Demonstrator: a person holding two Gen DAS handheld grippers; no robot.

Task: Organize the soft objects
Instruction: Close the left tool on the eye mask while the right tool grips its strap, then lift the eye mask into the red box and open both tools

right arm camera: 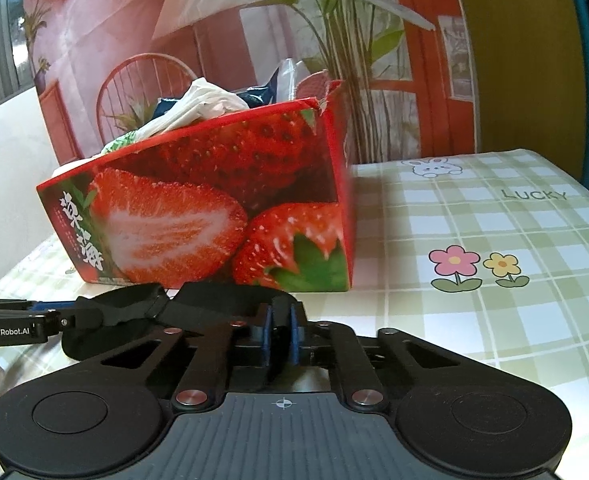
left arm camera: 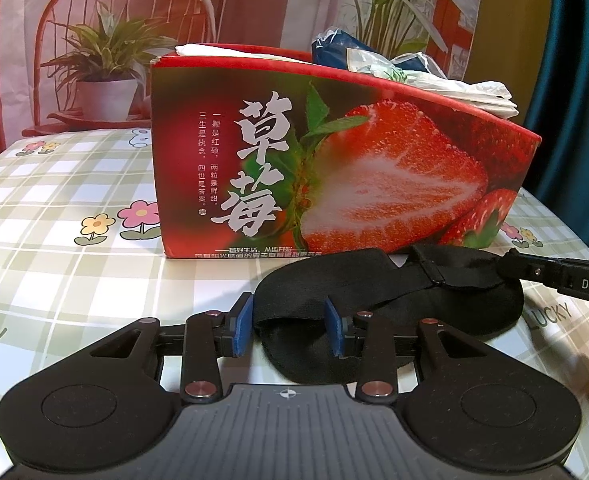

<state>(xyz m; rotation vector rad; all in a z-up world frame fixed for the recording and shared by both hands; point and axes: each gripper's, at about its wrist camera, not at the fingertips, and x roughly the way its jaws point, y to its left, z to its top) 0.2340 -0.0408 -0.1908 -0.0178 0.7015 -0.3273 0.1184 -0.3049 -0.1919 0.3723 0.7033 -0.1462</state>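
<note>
A black sleep mask (left arm camera: 394, 304) with an elastic strap lies on the checked tablecloth in front of a red strawberry box (left arm camera: 334, 160). My left gripper (left arm camera: 288, 326) is open, its blue pads either side of the mask's left end and strap. My right gripper (right arm camera: 281, 326) is shut on the mask's right end (right arm camera: 222, 304); it also enters the left wrist view from the right (left arm camera: 566, 276). The box (right arm camera: 214, 208) holds white and blue soft items and plastic bags (left arm camera: 394, 68). The left gripper's fingers show in the right wrist view (right arm camera: 22, 326).
The green checked tablecloth (right arm camera: 494, 240) with flower prints covers the table. A printed backdrop with plants and a chair stands behind the box. The table edge falls off at the far right, by a teal curtain (left arm camera: 574, 80).
</note>
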